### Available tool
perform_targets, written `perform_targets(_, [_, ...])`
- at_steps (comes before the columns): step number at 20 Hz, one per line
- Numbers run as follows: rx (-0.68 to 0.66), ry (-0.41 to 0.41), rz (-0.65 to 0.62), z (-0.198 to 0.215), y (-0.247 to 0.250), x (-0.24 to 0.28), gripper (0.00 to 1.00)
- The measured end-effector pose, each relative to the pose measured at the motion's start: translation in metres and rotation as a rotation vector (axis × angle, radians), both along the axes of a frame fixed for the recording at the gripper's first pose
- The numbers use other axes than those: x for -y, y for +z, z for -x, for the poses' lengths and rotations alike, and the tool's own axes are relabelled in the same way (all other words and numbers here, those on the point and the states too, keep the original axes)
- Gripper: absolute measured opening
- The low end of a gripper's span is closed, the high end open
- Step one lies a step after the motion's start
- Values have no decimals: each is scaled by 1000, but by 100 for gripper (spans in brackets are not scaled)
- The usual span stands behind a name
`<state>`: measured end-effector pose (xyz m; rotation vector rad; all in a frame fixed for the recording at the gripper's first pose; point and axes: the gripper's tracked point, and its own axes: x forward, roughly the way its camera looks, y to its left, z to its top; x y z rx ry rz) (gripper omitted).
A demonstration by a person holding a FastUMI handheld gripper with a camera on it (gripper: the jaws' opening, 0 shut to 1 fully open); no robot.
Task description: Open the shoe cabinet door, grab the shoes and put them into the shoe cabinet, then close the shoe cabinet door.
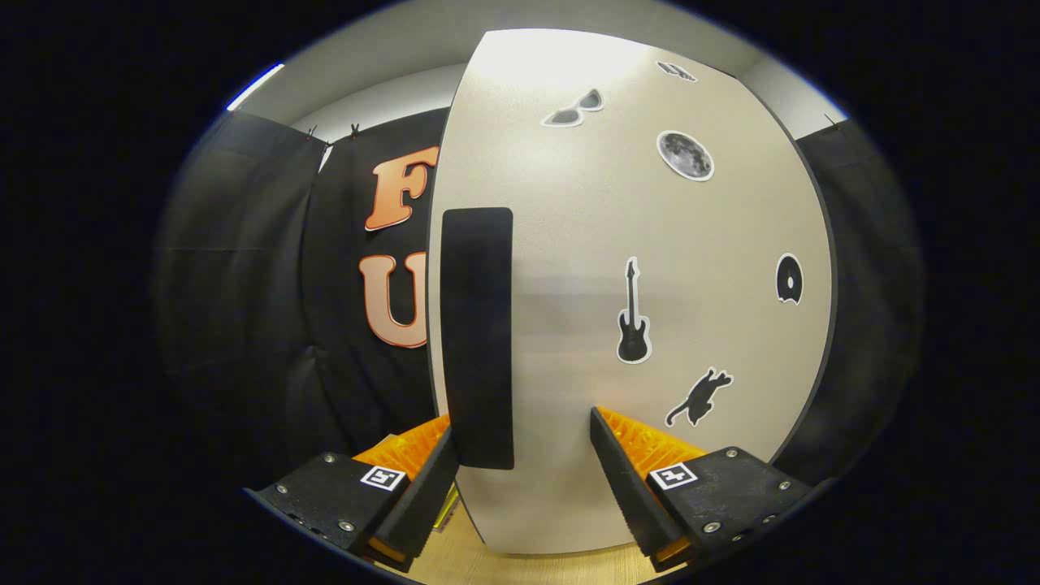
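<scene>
Your gripper point(524, 455), fingers spread wide and holding nothing, faces the closed shoe cabinet door point(650, 244) filling the centre of the frame, apparently lined up on its black handle point(478, 337) at lower centre-left to pull it open.

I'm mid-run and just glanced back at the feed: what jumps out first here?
The pale beige cabinet door looms straight ahead, dotted with black stickers: a guitar, a leaping cat, a moon. Its tall black handle pad stands by the door's edge. The gripper is open, one finger at the pad's foot.
</scene>
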<state>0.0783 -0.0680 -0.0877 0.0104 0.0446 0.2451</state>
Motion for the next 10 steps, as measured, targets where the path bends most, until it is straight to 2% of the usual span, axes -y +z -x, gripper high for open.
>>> perform_targets(4, [10,-42,6,-8,1,-1,94])
perform_targets(10, [7,-63,16,-9,1,-1,94])
